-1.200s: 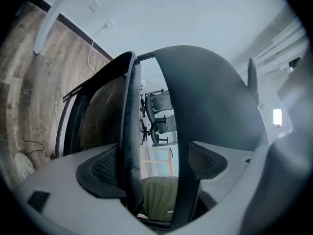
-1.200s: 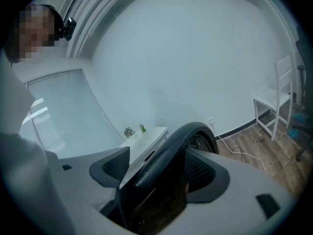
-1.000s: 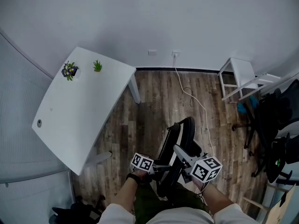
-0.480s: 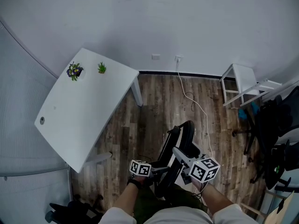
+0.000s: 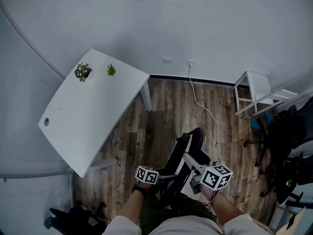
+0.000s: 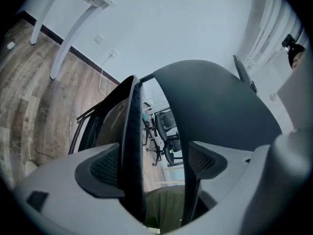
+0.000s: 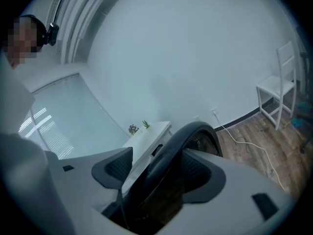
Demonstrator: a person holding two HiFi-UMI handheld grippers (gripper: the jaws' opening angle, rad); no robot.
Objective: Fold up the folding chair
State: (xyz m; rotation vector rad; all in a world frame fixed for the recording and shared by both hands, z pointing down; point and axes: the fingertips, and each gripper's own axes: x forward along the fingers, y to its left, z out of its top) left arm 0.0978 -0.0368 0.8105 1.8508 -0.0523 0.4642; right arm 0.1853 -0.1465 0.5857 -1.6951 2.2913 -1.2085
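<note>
L gripper point(image 6: 154, 166) pinches folding chair point(image 5: 194, 137) edges btwn its pads; R gripper point(image 7: 157, 169) jaws just been closing, spread astride chair's rim

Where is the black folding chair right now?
In the head view, the folding chair stands on the wood floor at bottom centre, right of the white table, with the white cable just to its right.

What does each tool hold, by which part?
Left tool grips the folding chair across panel edge and rod. Right tool, jaws just closing, straddles its curved rim, unclamped.
</note>
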